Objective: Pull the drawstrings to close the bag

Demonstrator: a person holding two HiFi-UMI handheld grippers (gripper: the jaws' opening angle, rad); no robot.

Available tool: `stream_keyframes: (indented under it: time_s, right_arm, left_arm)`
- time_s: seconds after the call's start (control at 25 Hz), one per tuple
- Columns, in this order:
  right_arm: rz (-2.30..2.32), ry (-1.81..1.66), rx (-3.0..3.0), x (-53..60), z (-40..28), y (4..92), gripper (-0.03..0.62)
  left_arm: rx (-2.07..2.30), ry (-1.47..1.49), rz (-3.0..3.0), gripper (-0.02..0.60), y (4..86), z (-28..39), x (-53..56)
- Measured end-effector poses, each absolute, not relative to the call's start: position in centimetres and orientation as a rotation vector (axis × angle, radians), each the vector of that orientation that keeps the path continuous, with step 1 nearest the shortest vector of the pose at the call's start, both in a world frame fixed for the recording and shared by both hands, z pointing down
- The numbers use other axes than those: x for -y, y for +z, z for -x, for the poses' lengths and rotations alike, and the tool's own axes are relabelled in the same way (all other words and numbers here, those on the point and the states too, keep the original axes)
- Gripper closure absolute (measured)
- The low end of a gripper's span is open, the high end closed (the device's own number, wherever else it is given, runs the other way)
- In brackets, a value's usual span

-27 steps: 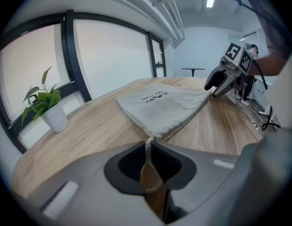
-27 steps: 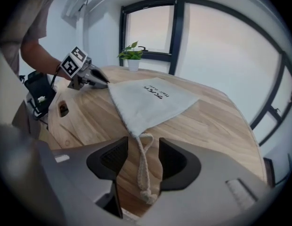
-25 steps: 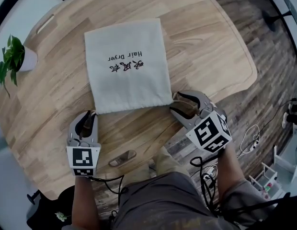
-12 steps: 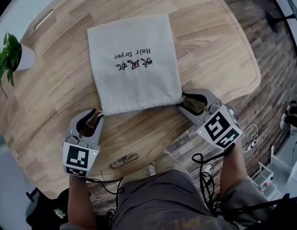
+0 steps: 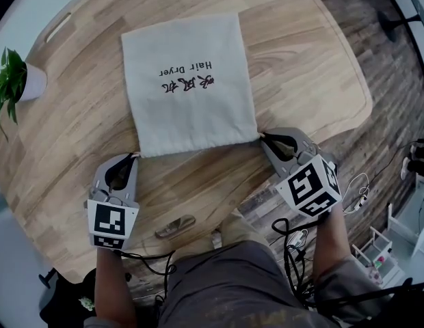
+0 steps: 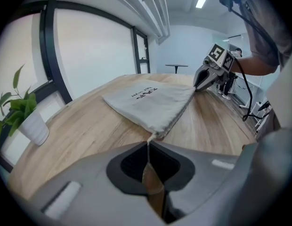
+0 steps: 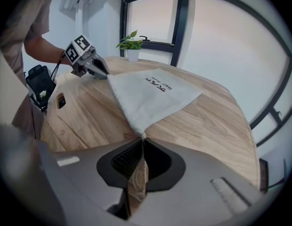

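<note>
While both forearms reach forward from the person's body, each angled down toward the worktop (image 5: 301,67), the left tongs (image 5: 132,158) sit at the near left corner of the bag (image 5: 191,80) and the right tongs (image 5: 265,137) at its near right corner. The left tongs are pressed together on the left drawstring (image 6: 148,149). The right tongs have just been closing and now pinch the right drawstring (image 7: 142,147) (a thin cord leaving the hem). The bag lies flat, print upward, its hem toward the person.
</note>
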State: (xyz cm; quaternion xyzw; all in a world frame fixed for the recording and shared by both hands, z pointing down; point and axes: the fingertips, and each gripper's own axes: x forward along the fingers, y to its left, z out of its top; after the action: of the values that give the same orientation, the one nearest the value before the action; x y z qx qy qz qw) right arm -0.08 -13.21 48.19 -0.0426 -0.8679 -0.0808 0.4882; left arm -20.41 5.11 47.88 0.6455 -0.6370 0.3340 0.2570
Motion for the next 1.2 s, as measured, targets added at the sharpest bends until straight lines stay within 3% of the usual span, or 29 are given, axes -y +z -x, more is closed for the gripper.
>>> stream_keyframes:
  time_s: [0.4,1.08,1.12,1.2]
  right_arm:
    - [-0.005,-0.022,2.164,13.4,-1.0,48.4,0.551]
    - [-0.072,-0.046,2.091,15.7,-4.7,48.5,0.554]
    - [-0.069,-0.059,2.087,15.6,-4.7,48.5,0.551]
    - [-0.034,-0.067,2.077,15.1,-4.9,48.4,0.504]
  left_arm:
    - [1.844,0.879,-1.572,0.569,48.0,23.2,-5.8]
    - [1.856,0.799,-1.547,0.565,47.8,24.4,-6.3]
    - [1.846,0.782,-1.555,0.552,47.5,24.0,-6.4]
    - [1.813,0.773,-1.583,0.426,46.9,23.1,-6.6]
